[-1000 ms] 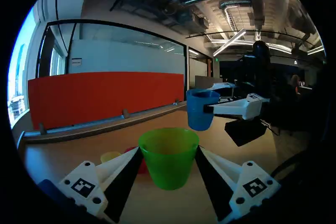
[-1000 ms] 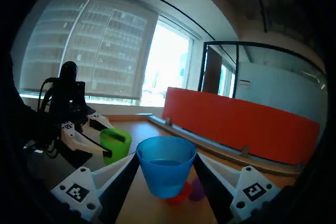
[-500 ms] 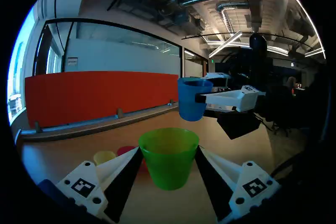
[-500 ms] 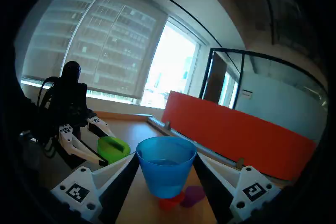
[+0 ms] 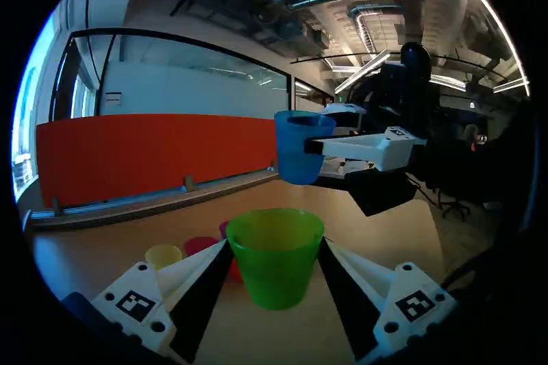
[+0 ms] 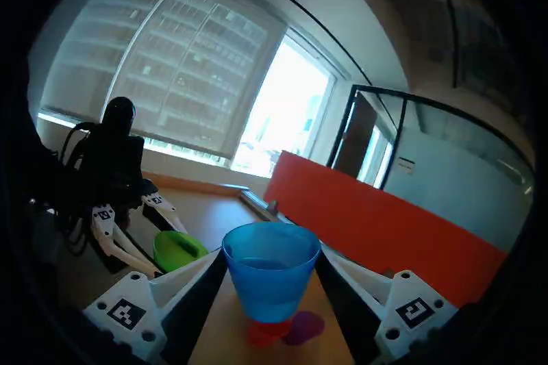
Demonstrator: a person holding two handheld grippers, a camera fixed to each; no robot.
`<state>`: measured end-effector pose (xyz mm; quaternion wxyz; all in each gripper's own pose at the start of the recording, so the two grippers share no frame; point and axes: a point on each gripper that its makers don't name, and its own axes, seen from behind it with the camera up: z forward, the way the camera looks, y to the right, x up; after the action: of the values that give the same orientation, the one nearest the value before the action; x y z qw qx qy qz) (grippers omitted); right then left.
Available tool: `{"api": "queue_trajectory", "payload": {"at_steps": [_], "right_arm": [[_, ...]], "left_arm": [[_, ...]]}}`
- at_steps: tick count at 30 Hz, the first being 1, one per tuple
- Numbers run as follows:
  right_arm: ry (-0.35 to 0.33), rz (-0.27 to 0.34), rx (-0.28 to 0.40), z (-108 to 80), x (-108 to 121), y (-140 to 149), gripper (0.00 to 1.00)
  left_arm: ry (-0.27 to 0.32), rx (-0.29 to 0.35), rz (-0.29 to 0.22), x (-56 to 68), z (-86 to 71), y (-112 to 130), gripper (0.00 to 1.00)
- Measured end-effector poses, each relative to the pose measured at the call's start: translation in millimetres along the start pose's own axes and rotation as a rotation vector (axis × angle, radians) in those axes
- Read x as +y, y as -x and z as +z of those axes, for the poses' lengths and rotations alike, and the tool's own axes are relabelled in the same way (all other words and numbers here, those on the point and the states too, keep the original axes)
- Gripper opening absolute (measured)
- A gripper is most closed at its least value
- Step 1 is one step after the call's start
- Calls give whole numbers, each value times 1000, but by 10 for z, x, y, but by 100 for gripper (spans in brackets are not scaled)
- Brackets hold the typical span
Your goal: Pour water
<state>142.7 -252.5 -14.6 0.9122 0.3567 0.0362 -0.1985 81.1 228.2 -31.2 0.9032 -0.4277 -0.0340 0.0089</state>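
- Broadly, a smooth wooden table (image 5: pixel 373 245) is spread below both cups; its far edge is lined by a flat orange partition (image 5: pixel 157 153), and open tabletop is left on the right.
- The left gripper (image 5: pixel 274 247) is closed on a tapered green plastic cup (image 5: pixel 275 279), which is pressed from both sides and held upright.
- The right gripper (image 6: pixel 271 254) is clamped on a translucent blue cup (image 6: pixel 270 293). Water is seen inside it, and it is held upright, higher than the green rim and apart from it.
- A small yellow cup (image 5: pixel 163 254) and a red cup (image 5: pixel 198 244) are stood on the table.
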Motion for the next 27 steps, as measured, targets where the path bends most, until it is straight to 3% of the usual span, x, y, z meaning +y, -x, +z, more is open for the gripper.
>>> {"api": "queue_trajectory", "payload": {"at_steps": [27], "right_arm": [[-20, -190, -13, 94, -27, -163, 91]], "left_arm": [[0, 22, 34, 66, 49, -44, 85]]}}
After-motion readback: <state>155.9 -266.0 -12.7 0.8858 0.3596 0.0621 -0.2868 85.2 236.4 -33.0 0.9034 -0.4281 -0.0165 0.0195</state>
